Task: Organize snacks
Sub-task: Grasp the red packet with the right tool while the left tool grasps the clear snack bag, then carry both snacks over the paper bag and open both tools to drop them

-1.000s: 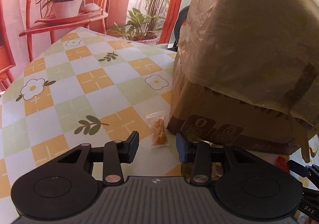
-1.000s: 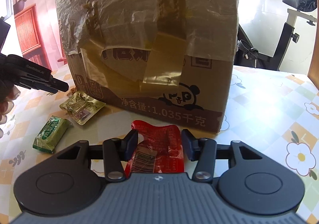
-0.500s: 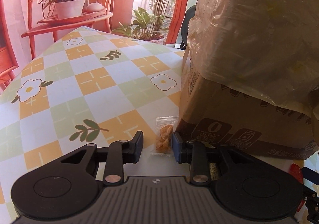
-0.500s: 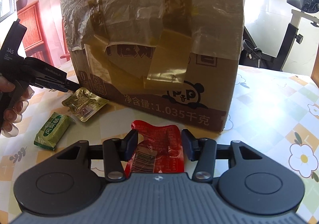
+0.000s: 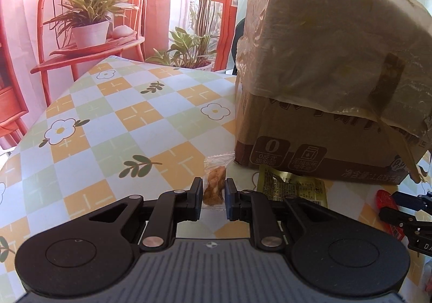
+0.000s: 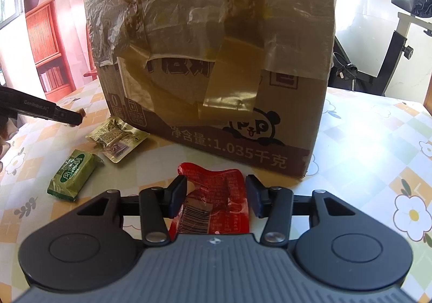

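**Currently: left tool closed on the clear packet, long axis in line with the fingers**

Left wrist view. The left gripper (image 5: 213, 193) has just been closing, and the clear snack packet (image 5: 214, 184) stands between its pads, which meet its sides; it counts as gripped. The packet's long axis runs straight away from the tool, along the fingers, so the pads bear on its narrow width. Its far, empty end reaches towards the near corner of the cardboard box (image 5: 318, 103) and lies just beside it. The gold packet (image 5: 293, 186) lies on the tablecloth (image 5: 113, 125) to the right of the fingers, close against the box's base. Judgement: the lift should go up and back from the box, since the packet's far end sits near the carton corner.

Right wrist view. The right gripper (image 6: 216, 196) straddles the red packet (image 6: 216, 203), whose long axis also points away from the tool towards the box. The right pad sits at the packet's edge; the left pad shows a small gap at the packet's torn upper corner, so a firm grip cannot be confirmed. The green packet (image 6: 72, 174) and the gold packet lie to the left, nearer the left tool, whose fingertip shows at the frame's left edge.
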